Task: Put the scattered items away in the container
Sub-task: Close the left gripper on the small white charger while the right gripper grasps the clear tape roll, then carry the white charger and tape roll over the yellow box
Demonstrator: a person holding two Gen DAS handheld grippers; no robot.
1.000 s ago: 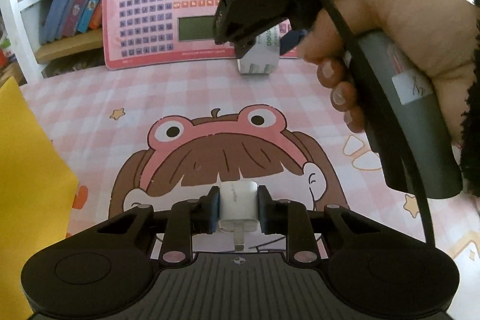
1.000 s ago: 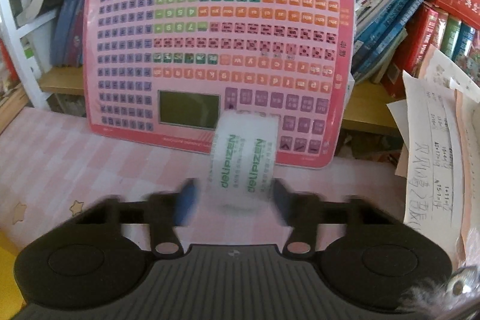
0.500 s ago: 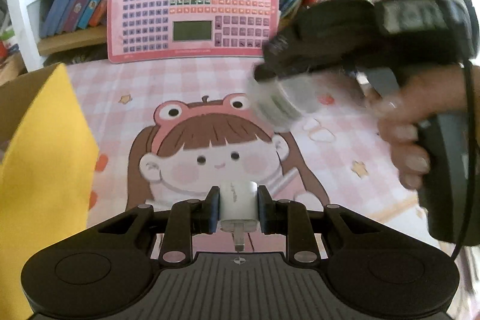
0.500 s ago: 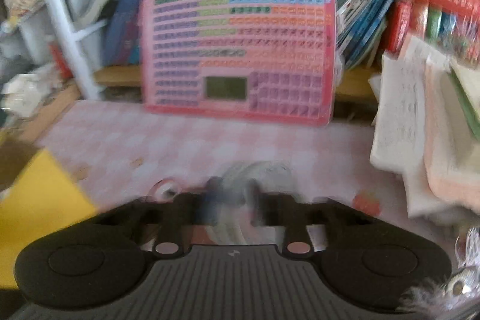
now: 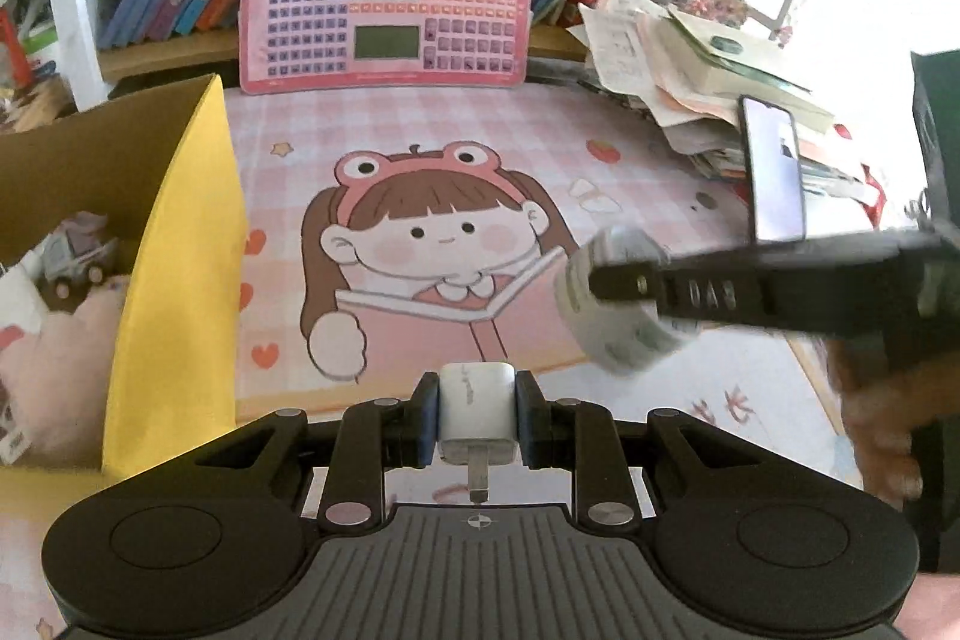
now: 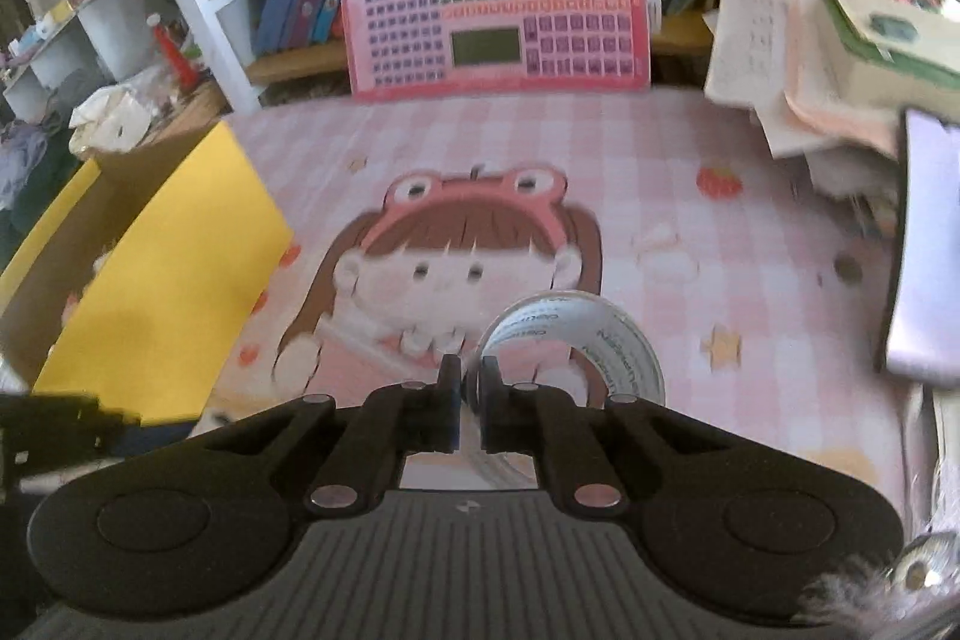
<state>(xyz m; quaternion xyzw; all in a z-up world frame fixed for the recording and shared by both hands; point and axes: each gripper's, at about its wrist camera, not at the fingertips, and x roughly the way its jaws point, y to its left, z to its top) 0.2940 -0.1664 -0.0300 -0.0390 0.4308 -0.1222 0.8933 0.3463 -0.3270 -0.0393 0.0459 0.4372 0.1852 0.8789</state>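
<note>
The left gripper [image 5: 477, 421] pinches a small white plastic charger plug [image 5: 477, 415] above the pink cartoon-girl desk mat [image 5: 384, 148], its metal prong pointing back toward the camera. The right gripper [image 6: 472, 403] is pressed onto the wall of a clear roll of adhesive tape [image 6: 591, 340], whose green print is too blurred to read. The yellow-flapped cardboard box [image 5: 174, 244] sits left, its contents partly cut off.
</note>
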